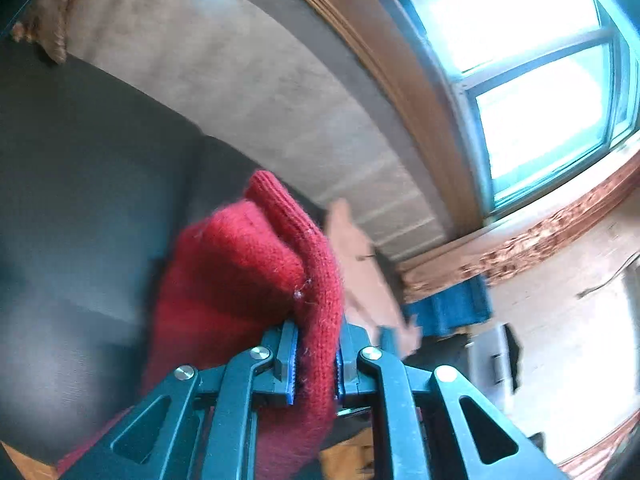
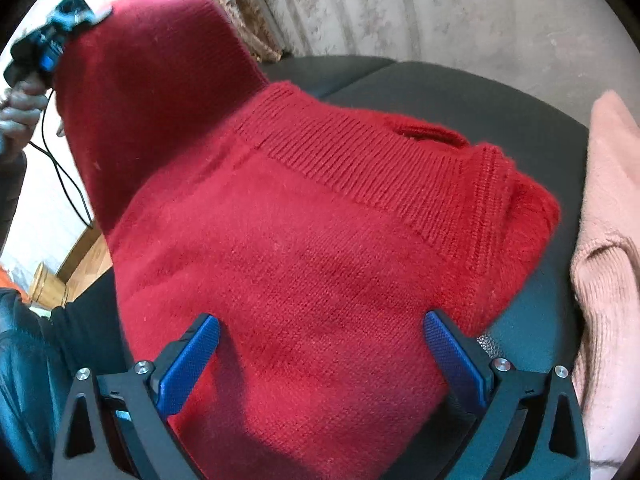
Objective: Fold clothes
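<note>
Two claws: left claw (image 1: 316, 364) clenched on red sweater (image 2: 304, 264), right claw (image 2: 320, 344) spread wide over it.

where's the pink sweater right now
In the right wrist view the pink sweater lies along the far right edge on the dark seat, just right of the red sweater and apart from it.

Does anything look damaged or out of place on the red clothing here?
No damage shows. The red knitted sweater lies only partly flat on the dark seat: one part is raised, pinched in the shut left hand-held gripper. The open right hand-held gripper sits over its body. The pink knitted garment lies beside it.
</note>
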Action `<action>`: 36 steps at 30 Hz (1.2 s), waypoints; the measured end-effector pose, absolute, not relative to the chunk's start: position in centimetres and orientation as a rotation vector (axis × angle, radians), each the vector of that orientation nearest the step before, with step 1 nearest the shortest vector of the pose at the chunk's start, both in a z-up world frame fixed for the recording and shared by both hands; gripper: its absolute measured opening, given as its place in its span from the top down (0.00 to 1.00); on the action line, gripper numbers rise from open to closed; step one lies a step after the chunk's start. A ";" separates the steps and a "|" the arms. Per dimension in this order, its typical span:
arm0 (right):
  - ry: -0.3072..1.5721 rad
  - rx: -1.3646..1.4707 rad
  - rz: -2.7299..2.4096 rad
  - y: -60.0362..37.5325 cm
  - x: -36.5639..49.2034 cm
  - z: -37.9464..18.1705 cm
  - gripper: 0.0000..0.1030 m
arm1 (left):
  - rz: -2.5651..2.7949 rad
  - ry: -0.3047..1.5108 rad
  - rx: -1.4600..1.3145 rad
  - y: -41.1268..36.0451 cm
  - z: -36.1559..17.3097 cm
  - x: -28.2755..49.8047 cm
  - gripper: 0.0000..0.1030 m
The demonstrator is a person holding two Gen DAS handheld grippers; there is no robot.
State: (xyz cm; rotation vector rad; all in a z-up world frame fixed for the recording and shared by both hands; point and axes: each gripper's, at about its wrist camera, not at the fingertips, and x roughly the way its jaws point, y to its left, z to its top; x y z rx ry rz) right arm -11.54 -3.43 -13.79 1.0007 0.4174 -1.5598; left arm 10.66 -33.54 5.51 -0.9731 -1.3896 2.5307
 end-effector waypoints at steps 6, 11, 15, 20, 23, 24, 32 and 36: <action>0.336 0.961 -1.592 -2.1 -11.5 -14.1 0.00 | 2.425 -1.445 -0.994 -27.3 4.9 5.1 0.89; 0.332 0.950 -1.597 -1.7 -11.3 -14.3 0.00 | 2.378 -1.468 -1.067 -22.7 2.8 1.0 0.89; 0.330 0.944 -1.597 -1.5 -11.2 -14.4 0.00 | 2.416 -1.431 -1.171 -19.9 0.6 -2.4 0.89; 0.293 0.939 -1.590 -0.8 -11.4 -14.5 0.00 | 2.358 -1.464 -1.408 -18.0 -4.7 -6.0 0.88; 0.291 0.934 -1.592 -0.6 -11.3 -14.6 0.00 | 2.259 -1.553 -1.518 -17.5 -7.6 -6.9 0.87; 0.292 0.932 -1.593 -0.5 -11.3 -14.6 0.00 | 2.225 -1.587 -1.534 -17.5 -8.0 -6.8 0.87; 0.277 0.927 -1.599 0.1 -10.8 -14.6 0.00 | 2.184 -1.549 -1.501 -18.1 -4.3 -5.0 0.75; 0.295 0.928 -1.626 0.2 -10.3 -14.4 0.00 | 2.191 -1.474 -1.440 -18.4 -1.1 -3.6 0.72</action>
